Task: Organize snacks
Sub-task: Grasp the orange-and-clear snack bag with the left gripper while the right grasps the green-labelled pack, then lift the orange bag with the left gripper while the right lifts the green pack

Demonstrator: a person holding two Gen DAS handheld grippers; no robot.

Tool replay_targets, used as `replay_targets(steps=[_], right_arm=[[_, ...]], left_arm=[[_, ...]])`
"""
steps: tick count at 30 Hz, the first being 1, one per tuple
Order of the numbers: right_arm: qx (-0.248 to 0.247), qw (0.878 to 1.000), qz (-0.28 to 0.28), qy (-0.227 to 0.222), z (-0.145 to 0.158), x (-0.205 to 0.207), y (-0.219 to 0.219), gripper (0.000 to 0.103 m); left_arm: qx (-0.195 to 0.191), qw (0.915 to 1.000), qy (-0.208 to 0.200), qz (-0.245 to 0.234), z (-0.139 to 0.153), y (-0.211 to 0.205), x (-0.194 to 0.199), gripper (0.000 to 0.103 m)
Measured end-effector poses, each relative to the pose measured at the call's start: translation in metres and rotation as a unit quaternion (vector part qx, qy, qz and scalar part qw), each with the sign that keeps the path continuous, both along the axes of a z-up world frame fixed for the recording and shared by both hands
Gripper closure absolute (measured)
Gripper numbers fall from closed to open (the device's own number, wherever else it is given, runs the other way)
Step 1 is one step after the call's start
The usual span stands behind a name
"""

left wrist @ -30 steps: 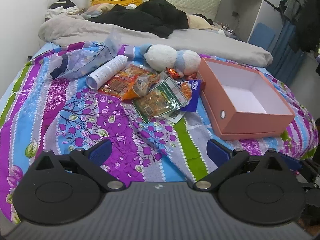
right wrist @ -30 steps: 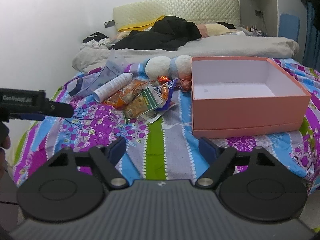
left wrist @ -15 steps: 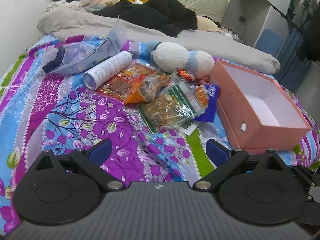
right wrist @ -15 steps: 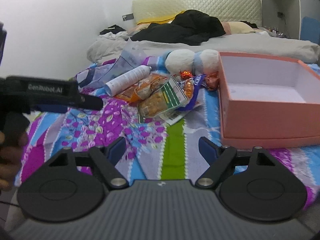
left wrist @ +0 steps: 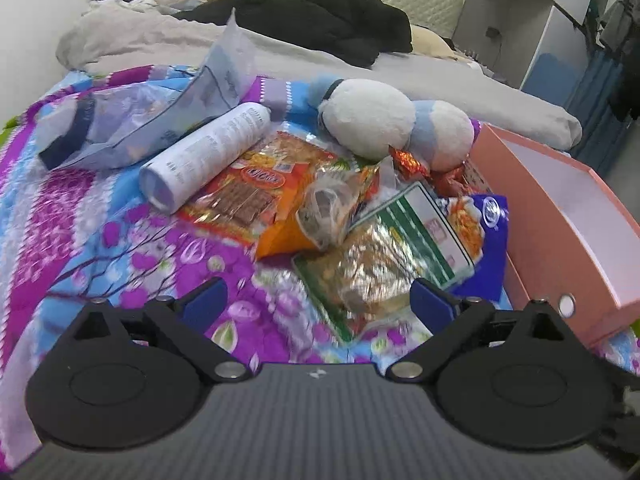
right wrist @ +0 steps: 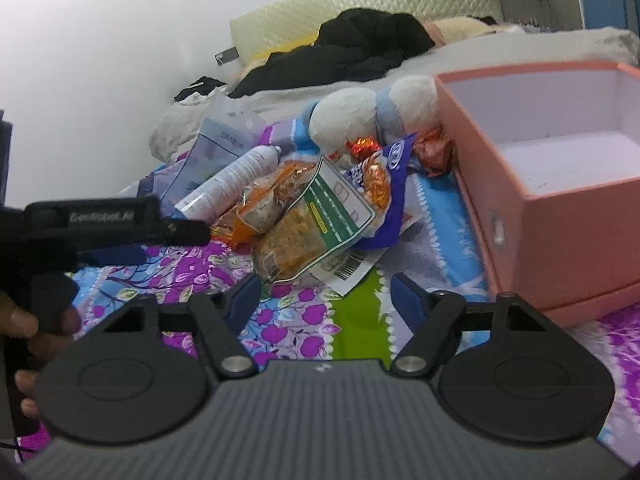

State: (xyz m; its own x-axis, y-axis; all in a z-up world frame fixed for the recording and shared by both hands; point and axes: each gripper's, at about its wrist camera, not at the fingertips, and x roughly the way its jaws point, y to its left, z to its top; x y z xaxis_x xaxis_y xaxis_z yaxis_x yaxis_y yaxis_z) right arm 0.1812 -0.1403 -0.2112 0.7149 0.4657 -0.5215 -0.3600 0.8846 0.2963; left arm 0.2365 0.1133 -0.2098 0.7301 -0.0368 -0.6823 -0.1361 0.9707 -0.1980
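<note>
Snack packets (left wrist: 376, 240) heaped between spray can (left wrist: 208, 156) at left and box (left wrist: 560, 216) at right.

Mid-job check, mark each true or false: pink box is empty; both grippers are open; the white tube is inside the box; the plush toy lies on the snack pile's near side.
1. The pink box is empty: true.
2. The left gripper and right gripper are open: true.
3. The white tube is inside the box: false, it lies on the bedspread.
4. The plush toy lies on the near side of the snack pile: false, far side.
</note>
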Motion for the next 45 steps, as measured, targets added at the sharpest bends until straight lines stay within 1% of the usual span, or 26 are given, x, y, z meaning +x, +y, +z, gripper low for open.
replay_targets(steps=[4,8,10,15,16,18,20,22,23,24,25,26,27,28,30,32,33,37,45], right_arm=[[0.006,1.000,0.011,0.012,-0.011,0.020,0.015,0.035],[0.016,1.000,0.013,0.019,-0.020,0.039,0.027,0.035],[0.019,0.999,0.012,0.023,-0.025,0.048,0.032,0.040],[0.018,0.999,0.012,0.026,-0.031,0.063,0.043,0.041],[0.014,0.999,0.011,0.030,-0.032,0.065,0.045,0.041],[0.020,0.999,0.008,0.040,-0.033,0.069,0.046,0.041],[0.027,0.999,0.003,0.045,-0.034,0.072,0.047,0.047],[0.032,0.998,0.002,0.051,-0.037,0.077,0.049,0.058],[0.036,0.998,0.002,0.053,-0.038,0.080,0.050,0.062],[0.037,0.998,0.001,0.054,-0.039,0.081,0.052,0.070],[0.039,0.998,0.001,0.056,-0.039,0.081,0.052,0.075],[0.045,0.997,0.003,0.057,-0.038,0.081,0.051,0.077],[0.054,0.997,0.007,0.057,-0.037,0.081,0.050,0.083],[0.065,0.996,0.014,0.058,-0.035,0.080,0.048,0.085],[0.069,0.996,0.019,0.058,-0.033,0.077,0.045,0.089],[0.060,0.997,0.023,0.052,-0.029,0.072,0.043,0.091],[0.059,0.997,0.025,0.051,-0.027,0.070,0.042,0.095],[0.060,0.996,0.029,0.054,-0.020,0.062,0.036,0.096],[0.051,0.996,0.036,0.058,-0.010,0.030,0.019,0.097]], left_arm=[[-0.018,0.9998,-0.006,-0.002,-0.007,0.006,0.027,0.008],[-0.018,0.9997,-0.013,-0.006,-0.014,0.010,0.053,0.012],[-0.022,0.9996,-0.010,-0.010,-0.020,0.012,0.063,0.015],[-0.010,0.9995,-0.003,-0.029,-0.031,0.011,0.083,0.023],[-0.006,0.9995,-0.002,-0.032,-0.033,0.010,0.085,0.026],[0.003,0.9993,-0.002,-0.036,-0.035,0.008,0.088,0.028],[0.008,0.9993,-0.005,-0.036,-0.037,0.008,0.091,0.034],[0.006,0.9994,-0.004,-0.035,-0.038,0.009,0.091,0.044],[0.003,0.9994,-0.003,-0.033,-0.039,0.010,0.091,0.047],[0.000,0.9995,-0.001,-0.031,-0.039,0.011,0.091,0.051],[-0.003,0.9995,-0.001,-0.031,-0.039,0.012,0.091,0.052],[-0.005,0.9995,-0.002,-0.030,-0.038,0.012,0.089,0.053],[-0.007,0.9994,-0.005,-0.033,-0.037,0.012,0.087,0.054],[-0.004,0.9994,-0.009,-0.034,-0.035,0.010,0.084,0.055],[0.000,0.9994,-0.012,-0.033,-0.031,0.007,0.078,0.056],[-0.013,0.9993,-0.012,-0.033,-0.029,0.006,0.070,0.057],[-0.018,0.9992,-0.012,-0.034,-0.027,0.005,0.065,0.057],[-0.018,0.9991,-0.014,-0.036,-0.018,0.001,0.045,0.057],[-0.034,0.9988,-0.010,-0.033,-0.002,-0.005,0.001,0.058]])
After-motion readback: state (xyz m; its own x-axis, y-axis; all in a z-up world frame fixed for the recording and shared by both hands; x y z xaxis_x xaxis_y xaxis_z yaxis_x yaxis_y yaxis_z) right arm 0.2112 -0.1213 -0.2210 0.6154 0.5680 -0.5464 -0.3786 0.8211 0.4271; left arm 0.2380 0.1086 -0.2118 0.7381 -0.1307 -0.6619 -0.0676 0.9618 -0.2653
